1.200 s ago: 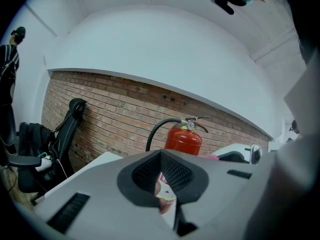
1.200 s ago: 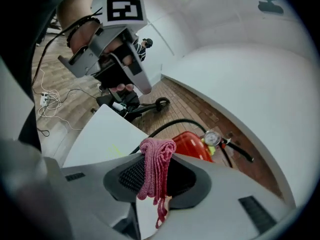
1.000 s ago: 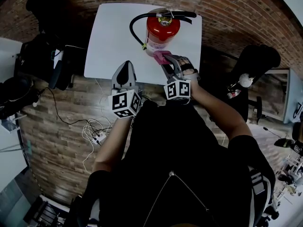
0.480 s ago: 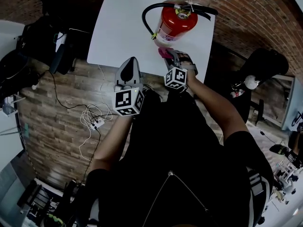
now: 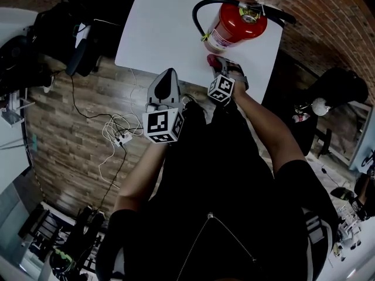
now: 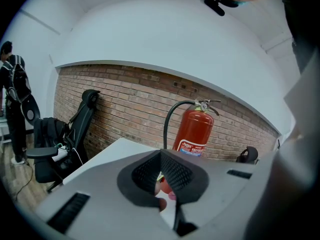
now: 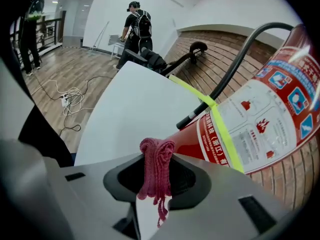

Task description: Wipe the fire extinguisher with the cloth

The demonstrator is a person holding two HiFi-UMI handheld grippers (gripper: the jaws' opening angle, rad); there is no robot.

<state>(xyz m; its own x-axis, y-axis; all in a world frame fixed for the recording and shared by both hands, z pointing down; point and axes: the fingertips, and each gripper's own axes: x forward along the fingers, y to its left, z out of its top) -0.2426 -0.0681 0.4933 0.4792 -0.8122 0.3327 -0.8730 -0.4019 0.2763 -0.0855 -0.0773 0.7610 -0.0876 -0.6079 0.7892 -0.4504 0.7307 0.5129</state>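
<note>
A red fire extinguisher [image 5: 237, 25] with a black hose stands at the far right of the white table [image 5: 158, 34]. In the right gripper view its body and label [image 7: 250, 119] fill the right side. My right gripper [image 5: 218, 64] is shut on a bunched pink cloth [image 7: 156, 171], held right by the extinguisher's lower body; the cloth [image 5: 212, 59] shows just below the cylinder. My left gripper [image 5: 165, 78] hovers at the table's near edge, left of the right one, jaws together and holding nothing. In the left gripper view [image 6: 161, 156] the extinguisher [image 6: 193, 134] stands upright ahead.
A black office chair [image 5: 82, 51] stands left of the table, and another [image 5: 340, 86] is on the right. Cables and a power strip [image 5: 120, 139] lie on the wooden floor. A brick wall [image 6: 125, 104] runs behind the table. A person [image 7: 135, 24] stands far off.
The head view has swung, so the table and extinguisher now sit higher and further right. The right gripper keeps the cloth by the extinguisher's lower part. The left gripper stays at the table edge.
</note>
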